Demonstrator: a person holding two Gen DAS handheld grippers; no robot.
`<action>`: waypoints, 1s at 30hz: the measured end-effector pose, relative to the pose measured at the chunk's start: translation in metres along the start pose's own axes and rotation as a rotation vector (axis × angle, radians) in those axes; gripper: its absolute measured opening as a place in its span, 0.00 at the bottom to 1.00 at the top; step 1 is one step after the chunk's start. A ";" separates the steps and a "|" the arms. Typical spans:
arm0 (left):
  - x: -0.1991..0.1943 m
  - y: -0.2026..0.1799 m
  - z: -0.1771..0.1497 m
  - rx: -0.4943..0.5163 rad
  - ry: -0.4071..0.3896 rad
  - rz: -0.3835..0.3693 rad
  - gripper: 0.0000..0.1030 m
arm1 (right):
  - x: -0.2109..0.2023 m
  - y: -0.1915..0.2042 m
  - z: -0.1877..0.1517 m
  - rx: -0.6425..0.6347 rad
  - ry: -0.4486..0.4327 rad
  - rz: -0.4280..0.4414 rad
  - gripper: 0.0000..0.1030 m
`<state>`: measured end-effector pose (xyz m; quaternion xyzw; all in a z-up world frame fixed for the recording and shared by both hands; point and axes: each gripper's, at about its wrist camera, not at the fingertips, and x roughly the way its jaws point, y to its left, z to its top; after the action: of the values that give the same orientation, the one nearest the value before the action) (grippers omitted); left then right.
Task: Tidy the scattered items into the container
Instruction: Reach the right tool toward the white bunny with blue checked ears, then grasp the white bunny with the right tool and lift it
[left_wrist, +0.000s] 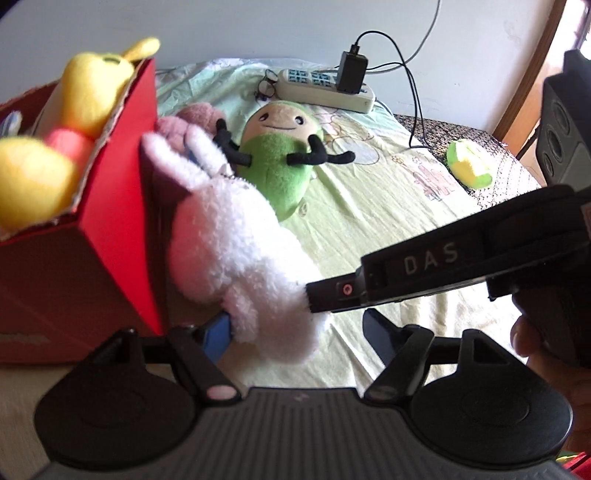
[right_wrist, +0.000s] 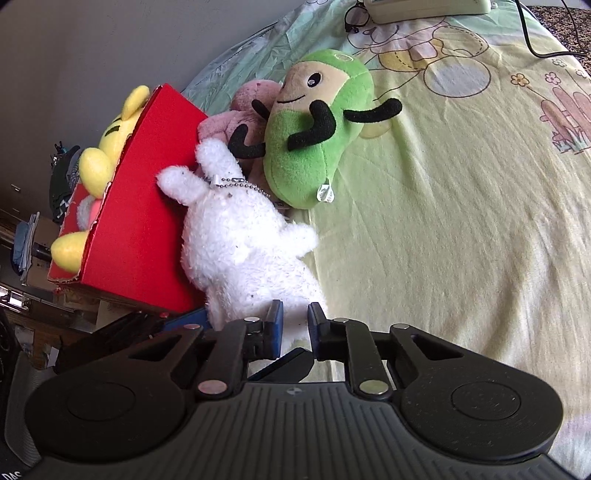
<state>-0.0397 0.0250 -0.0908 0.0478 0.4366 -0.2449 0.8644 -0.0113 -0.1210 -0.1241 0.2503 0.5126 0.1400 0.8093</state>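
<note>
A red cardboard box (left_wrist: 110, 206) at the left holds a yellow plush toy (left_wrist: 92, 92). Leaning against its side on the pale green printed bedsheet (left_wrist: 369, 221) is a fluffy white plush rabbit (right_wrist: 240, 236), with a pink plush toy (left_wrist: 192, 122) behind it. The left gripper (left_wrist: 299, 332) straddles the rabbit's lower end, jaws apart, one blue pad touching it. The right gripper (right_wrist: 295, 325) is clenched on the rabbit's bottom tuft. Further right lie a green bean-shaped plush doll (right_wrist: 314, 129), a white power strip (left_wrist: 321, 88) and a small green-yellow plush ball (left_wrist: 469, 164).
</note>
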 end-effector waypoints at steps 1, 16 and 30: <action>-0.001 -0.007 0.002 0.034 -0.008 0.004 0.74 | -0.003 -0.005 0.000 0.007 -0.008 -0.010 0.17; 0.023 -0.063 0.019 0.315 -0.075 -0.076 0.79 | -0.041 0.026 0.040 -0.310 -0.133 0.086 0.54; 0.023 -0.032 0.012 0.186 -0.017 -0.107 0.78 | -0.008 -0.021 0.064 -0.060 -0.032 0.215 0.60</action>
<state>-0.0347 -0.0152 -0.0974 0.1024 0.4068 -0.3306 0.8454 0.0420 -0.1591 -0.1075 0.2816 0.4655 0.2372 0.8048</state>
